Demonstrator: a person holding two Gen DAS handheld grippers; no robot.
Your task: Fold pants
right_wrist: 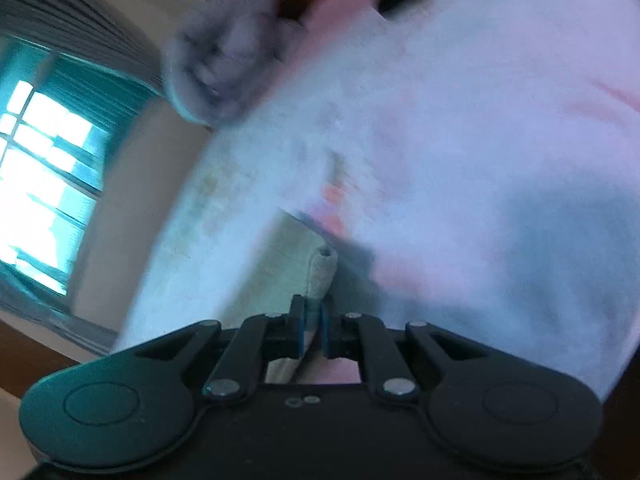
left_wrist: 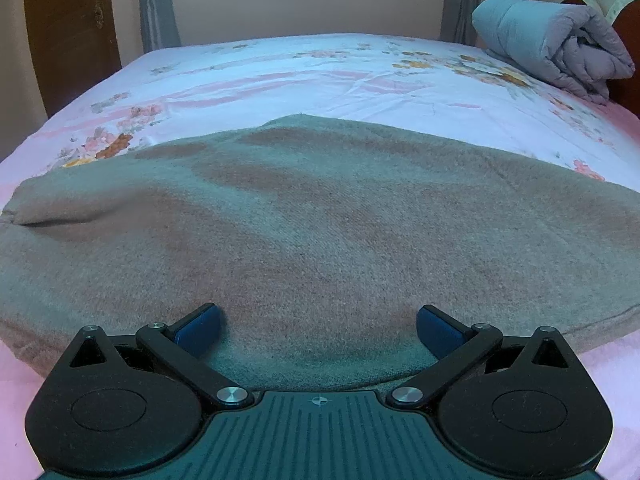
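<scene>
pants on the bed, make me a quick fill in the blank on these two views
1. The pants lie on a bed sheet printed with ____.
2. The left gripper hovers over the pants with its jaws ____.
3. The right gripper has its jaws shut on a fold of ____ cloth.
4. The rolled grey quilt lies at the bed's far ____ corner in the left wrist view.

Missing words: flowers; open; beige; right

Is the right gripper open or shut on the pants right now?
Shut on them. In the right wrist view the right gripper has its blue pads pinching a fold of the beige-grey knit pants; the left gripper is open.
</scene>
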